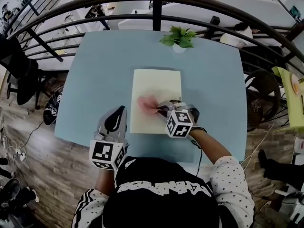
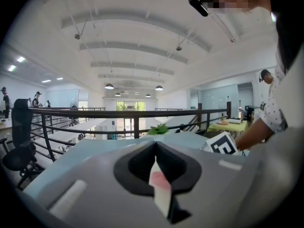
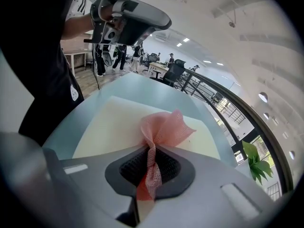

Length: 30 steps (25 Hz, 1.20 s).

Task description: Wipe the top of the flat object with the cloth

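Note:
A cream flat board [image 1: 156, 82] lies in the middle of the light blue table [image 1: 95, 80]. A pink mesh cloth [image 1: 147, 103] rests on the board's near half. My right gripper [image 1: 161, 109] is shut on the cloth, which bunches out in front of its jaws [image 3: 166, 127] over the board [image 3: 109, 122]. My left gripper [image 1: 116, 117] hovers left of the board near the table's front edge. Its jaws are together and hold nothing [image 2: 156, 148]. It also shows raised at the upper left of the right gripper view [image 3: 130, 20].
A small potted plant [image 1: 179, 38] stands at the table's far edge, beyond the board. A black metal railing [image 1: 156, 8] curves behind the table. A yellow-green table [image 1: 294, 99] is at the far right. Wood floor lies to the left.

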Each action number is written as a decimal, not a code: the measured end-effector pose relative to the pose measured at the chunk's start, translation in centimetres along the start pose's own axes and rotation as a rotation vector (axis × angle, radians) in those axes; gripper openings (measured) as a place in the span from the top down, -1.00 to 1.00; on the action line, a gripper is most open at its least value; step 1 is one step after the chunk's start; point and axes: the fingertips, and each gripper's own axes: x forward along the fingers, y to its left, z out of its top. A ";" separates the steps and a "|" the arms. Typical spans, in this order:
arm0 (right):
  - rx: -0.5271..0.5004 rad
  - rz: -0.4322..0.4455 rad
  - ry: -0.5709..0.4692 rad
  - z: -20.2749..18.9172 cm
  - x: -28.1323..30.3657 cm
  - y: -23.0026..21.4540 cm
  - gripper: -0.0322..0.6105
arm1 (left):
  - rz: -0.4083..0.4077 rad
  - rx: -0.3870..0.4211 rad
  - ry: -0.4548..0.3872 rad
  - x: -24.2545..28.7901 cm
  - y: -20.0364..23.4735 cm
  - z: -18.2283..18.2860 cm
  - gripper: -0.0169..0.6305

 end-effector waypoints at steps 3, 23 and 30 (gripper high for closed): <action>-0.011 0.019 -0.007 0.3 -0.6 1.3 0.83 | -0.004 0.000 -0.008 0.0 -0.5 0.1 0.95; -0.063 0.142 -0.071 2.8 -3.0 9.7 0.83 | -0.027 0.001 -0.016 -1.1 -3.0 -0.2 0.95; -0.034 0.191 -0.103 3.2 -3.1 10.8 0.83 | -0.016 -0.002 -0.017 -1.4 -2.6 -0.3 0.95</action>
